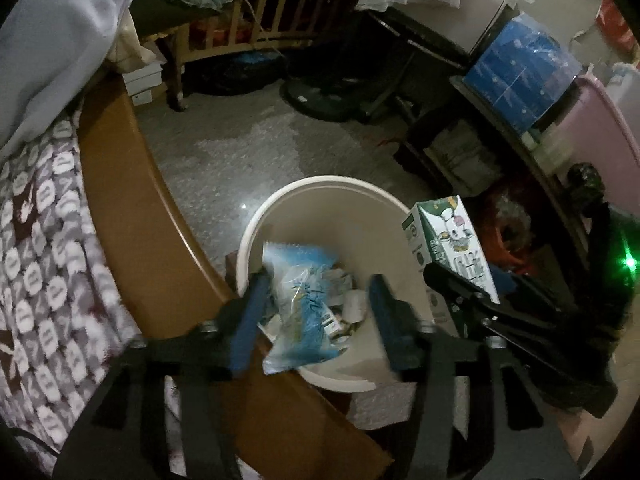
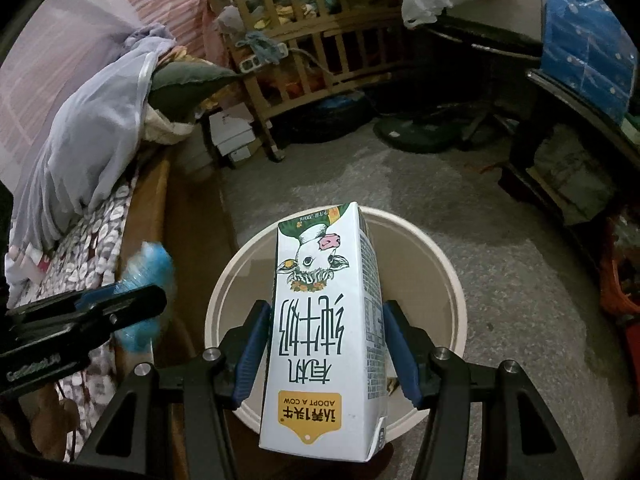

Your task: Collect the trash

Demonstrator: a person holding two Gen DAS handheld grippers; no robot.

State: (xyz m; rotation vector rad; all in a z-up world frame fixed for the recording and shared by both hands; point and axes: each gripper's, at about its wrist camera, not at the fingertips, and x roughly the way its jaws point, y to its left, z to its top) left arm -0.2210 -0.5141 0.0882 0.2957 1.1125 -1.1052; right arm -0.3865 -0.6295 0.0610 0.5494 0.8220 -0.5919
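Observation:
A cream round bin (image 1: 320,182) stands on the floor beside the bed. My left gripper (image 1: 319,284) hangs over it with its blue pads (image 1: 256,308) spread. A crumpled blue and clear plastic wrapper (image 1: 304,312) lies loose between them, near the left pad and apart from the right one. More scraps lie in the bin below it. My right gripper (image 2: 326,308) is shut on a white milk carton (image 2: 324,320) with a cow picture, held over the bin (image 2: 452,280). The carton (image 1: 448,236) also shows at the bin's right rim. The wrapper (image 2: 148,276) is a blur by the left gripper (image 2: 120,304).
A bed with a patterned blanket (image 1: 48,260) and a brown wooden frame (image 1: 132,220) runs along the left. A wooden crib (image 1: 260,20) stands at the back, with a fan base (image 1: 320,100) on the floor. Blue packages (image 1: 520,68) and a pink tub (image 1: 600,128) crowd the right.

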